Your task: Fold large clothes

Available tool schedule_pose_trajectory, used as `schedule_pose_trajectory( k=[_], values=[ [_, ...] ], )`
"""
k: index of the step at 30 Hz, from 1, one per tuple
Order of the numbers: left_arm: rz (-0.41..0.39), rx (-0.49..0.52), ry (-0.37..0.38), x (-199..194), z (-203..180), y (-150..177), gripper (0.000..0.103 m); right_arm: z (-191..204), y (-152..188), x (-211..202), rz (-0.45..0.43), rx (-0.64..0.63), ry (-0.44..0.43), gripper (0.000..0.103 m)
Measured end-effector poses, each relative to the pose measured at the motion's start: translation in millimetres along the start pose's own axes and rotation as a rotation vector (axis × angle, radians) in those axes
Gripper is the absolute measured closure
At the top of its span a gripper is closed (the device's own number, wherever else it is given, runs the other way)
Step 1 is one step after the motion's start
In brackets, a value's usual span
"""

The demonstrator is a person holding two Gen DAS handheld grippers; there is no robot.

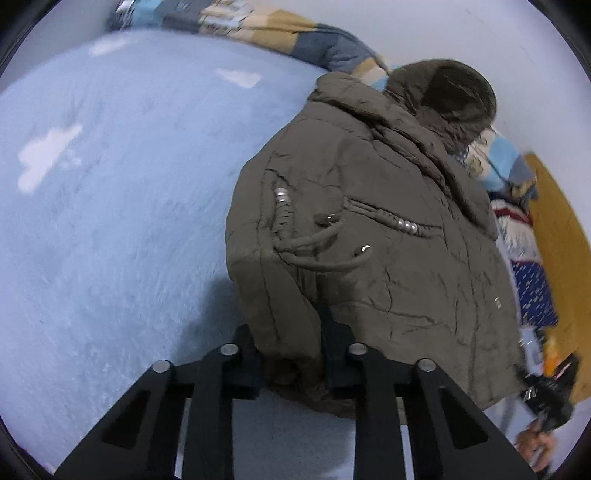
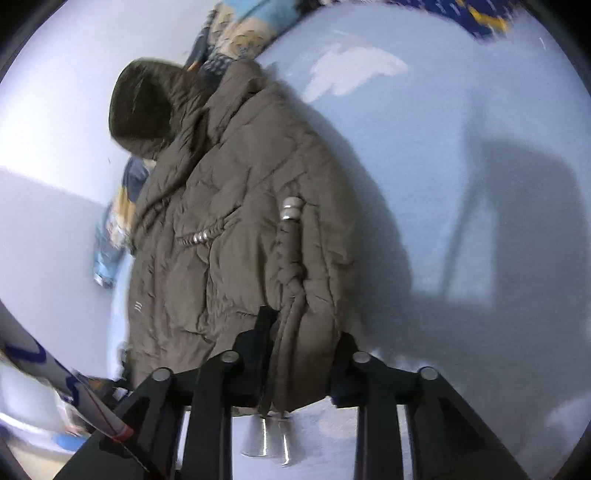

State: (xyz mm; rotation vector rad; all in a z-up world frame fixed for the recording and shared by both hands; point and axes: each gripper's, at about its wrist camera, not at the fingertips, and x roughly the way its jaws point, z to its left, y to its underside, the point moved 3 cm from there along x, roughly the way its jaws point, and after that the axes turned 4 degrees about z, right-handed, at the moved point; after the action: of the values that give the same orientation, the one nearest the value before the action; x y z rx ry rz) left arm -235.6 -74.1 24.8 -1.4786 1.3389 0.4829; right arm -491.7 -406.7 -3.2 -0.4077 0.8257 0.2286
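An olive-brown padded jacket is seen spread on a pale blue bed sheet, its hood at the end farthest from both tools. The hem edge nearest the left gripper is caught between its two black fingers, which are drawn narrowly together with a bunch of the fabric pressed between the pads. Just ahead of this gripper a drawstring cord with metal tips is looped over the jacket's surface, and rows of silver beads are set along a braided trim beyond it. To the far right of the left gripper, past the jacket, a heap of patterned cloth and a yellow wooden surface are seen, and a hand is partly visible at the lower right edge.

In the right wrist view the jacket's other hem corner is clamped in the right gripper, the fingers likewise brought close with a thick fold of fabric held between them. Two metal cord ends hang below that fold, just under the fingers. A braided strap with silver rings runs up the jacket ahead of the gripper. A striped blanket is bunched beyond the hood.

Small pale marks are sewn on the jacket to the left of the right gripper; they cannot be read. No legible writing or brand is shown elsewhere.
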Motion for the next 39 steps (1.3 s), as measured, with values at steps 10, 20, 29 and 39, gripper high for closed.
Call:
schedule_pose_trajectory(
  k=[10, 20, 29, 39],
  values=[
    [-0.048, 0.107, -0.096, -21.0, -18.2, 10.2, 0.086, 51.5, 25.9, -23.1, -0.164, -0.342, 0.355, 0.086],
    [-0.062, 0.147, -0.131, -44.6, -18.7, 35.2, 0.085, 48.3, 54.6, -57.6, -0.175, -0.332, 0.357, 0.086],
    [-0.140, 0.142, -0.229, -57.6, -18.9, 33.9, 0.052, 30.4, 55.3, -67.3, -0.161, -0.249, 0.380, 0.049],
    [-0.379, 0.301, -0.329, -103.3, -69.5, 45.9, 0.041, 76.1, 72.5, -114.1, -0.400, -0.371, 0.382, 0.038]
  ],
)
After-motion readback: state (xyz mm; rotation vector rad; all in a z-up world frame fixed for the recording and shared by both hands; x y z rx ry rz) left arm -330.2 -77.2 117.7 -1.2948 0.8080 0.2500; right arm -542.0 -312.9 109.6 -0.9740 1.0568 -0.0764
